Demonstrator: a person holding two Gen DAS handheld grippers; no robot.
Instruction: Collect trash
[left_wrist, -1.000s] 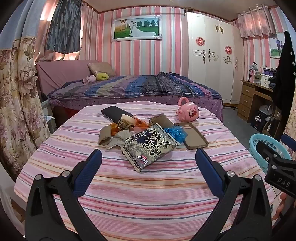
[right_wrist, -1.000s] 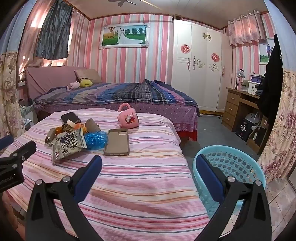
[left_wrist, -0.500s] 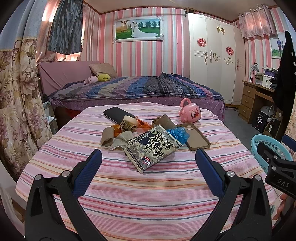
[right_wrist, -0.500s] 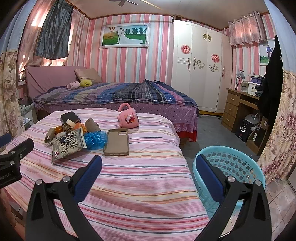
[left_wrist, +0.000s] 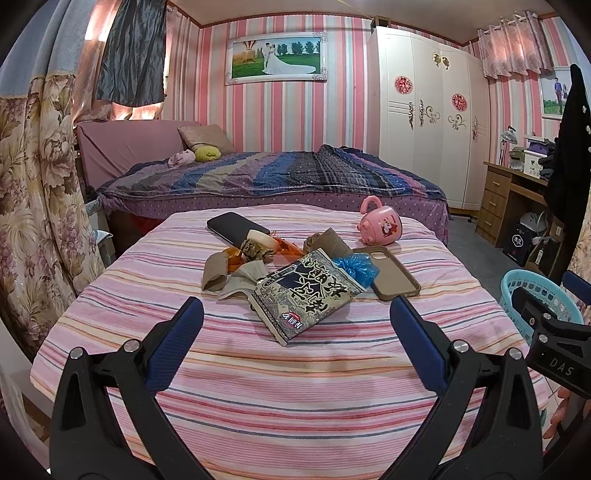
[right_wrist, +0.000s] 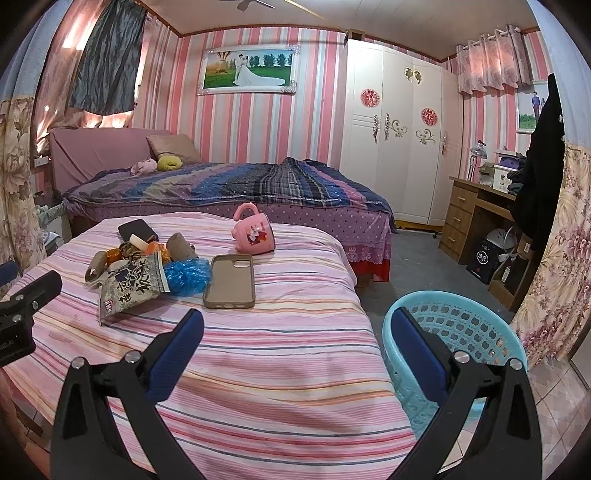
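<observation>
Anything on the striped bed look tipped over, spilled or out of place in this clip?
Yes. The pink mug lies on its side near the far edge of the striped bed, handle up; no spill shows. Wrappers sit heaped, a snack bag on top, a blue plastic wad touching the empty phone case.

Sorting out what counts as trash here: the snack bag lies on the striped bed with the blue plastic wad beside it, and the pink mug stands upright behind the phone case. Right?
One thing is off: the pink mug is not upright; it lies tipped on its side, handle up, as the right wrist view shows. The snack bag does lie on the striped bed with the blue plastic wad beside it, and the mug is behind the phone case.
</observation>
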